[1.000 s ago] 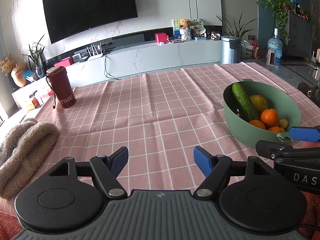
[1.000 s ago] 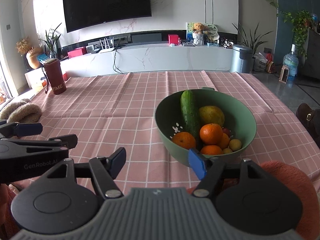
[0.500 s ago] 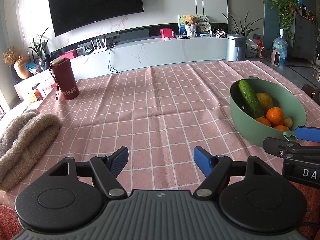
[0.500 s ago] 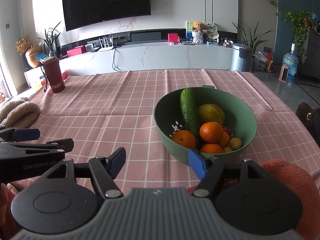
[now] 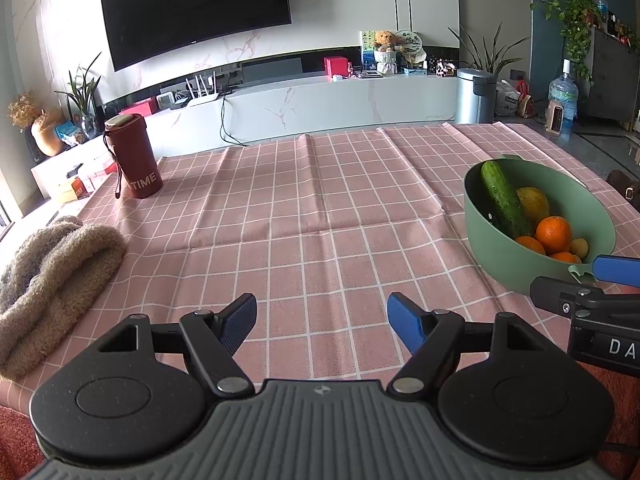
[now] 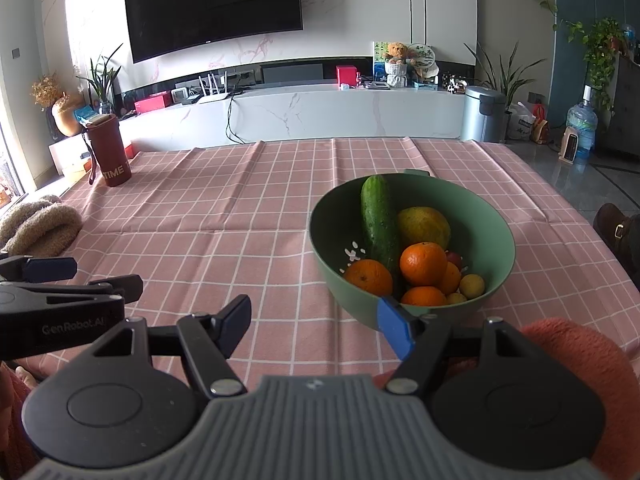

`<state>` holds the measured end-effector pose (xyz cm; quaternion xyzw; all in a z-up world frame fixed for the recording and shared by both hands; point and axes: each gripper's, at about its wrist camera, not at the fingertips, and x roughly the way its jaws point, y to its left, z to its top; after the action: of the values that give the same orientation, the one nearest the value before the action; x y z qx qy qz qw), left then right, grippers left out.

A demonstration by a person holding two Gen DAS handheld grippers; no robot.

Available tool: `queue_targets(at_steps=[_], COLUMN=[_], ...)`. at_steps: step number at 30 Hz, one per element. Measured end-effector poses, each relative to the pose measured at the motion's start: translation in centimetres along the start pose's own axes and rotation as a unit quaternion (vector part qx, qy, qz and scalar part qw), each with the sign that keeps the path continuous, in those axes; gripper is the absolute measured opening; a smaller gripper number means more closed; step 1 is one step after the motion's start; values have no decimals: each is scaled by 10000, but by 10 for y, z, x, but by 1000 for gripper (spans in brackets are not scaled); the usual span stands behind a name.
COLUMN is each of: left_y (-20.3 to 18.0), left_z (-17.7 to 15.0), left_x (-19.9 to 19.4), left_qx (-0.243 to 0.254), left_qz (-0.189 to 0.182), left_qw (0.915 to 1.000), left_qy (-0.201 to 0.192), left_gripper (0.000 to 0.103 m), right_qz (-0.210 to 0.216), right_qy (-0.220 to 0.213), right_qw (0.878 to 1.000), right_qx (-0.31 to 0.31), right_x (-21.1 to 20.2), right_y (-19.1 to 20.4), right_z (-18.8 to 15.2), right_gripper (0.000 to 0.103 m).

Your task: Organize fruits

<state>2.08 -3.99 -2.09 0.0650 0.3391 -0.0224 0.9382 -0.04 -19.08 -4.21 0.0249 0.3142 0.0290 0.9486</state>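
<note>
Nearest the bowl (image 6: 412, 240), the right gripper (image 6: 316, 320) hovers with fingers apart and empty, one blue tip just before the bowl's near rim. Left of the bowl, the left gripper (image 5: 322, 316) hangs over the checked surface (image 5: 304, 216), fingers apart, empty. Inside the bowl lie oranges (image 6: 423, 263) and a cucumber (image 6: 378, 220). Far left of it stands a red cup (image 5: 134, 156).

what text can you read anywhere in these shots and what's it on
"TIME": on the dark red cylindrical tumbler.
"GenRobot.AI": on the side of the left hand-held gripper.
"DA": cut off at the frame edge, on the right hand-held gripper.
Shelf items by the wall: too small to read.
</note>
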Motion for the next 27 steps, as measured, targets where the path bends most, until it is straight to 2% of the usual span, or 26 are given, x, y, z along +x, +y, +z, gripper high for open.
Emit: queue_targets(at_steps=[27], left_y=[4], left_z=[0], left_x=[0], left_qx=[-55], left_qz=[1], left_qw=[10000], left_qy=[22], left_gripper=[88], right_qz=[-2], right_qy=[15], right_qw=[10000], right_qx=[-34], right_x=[1], right_y=[0], right_z=[0], right_gripper=[68])
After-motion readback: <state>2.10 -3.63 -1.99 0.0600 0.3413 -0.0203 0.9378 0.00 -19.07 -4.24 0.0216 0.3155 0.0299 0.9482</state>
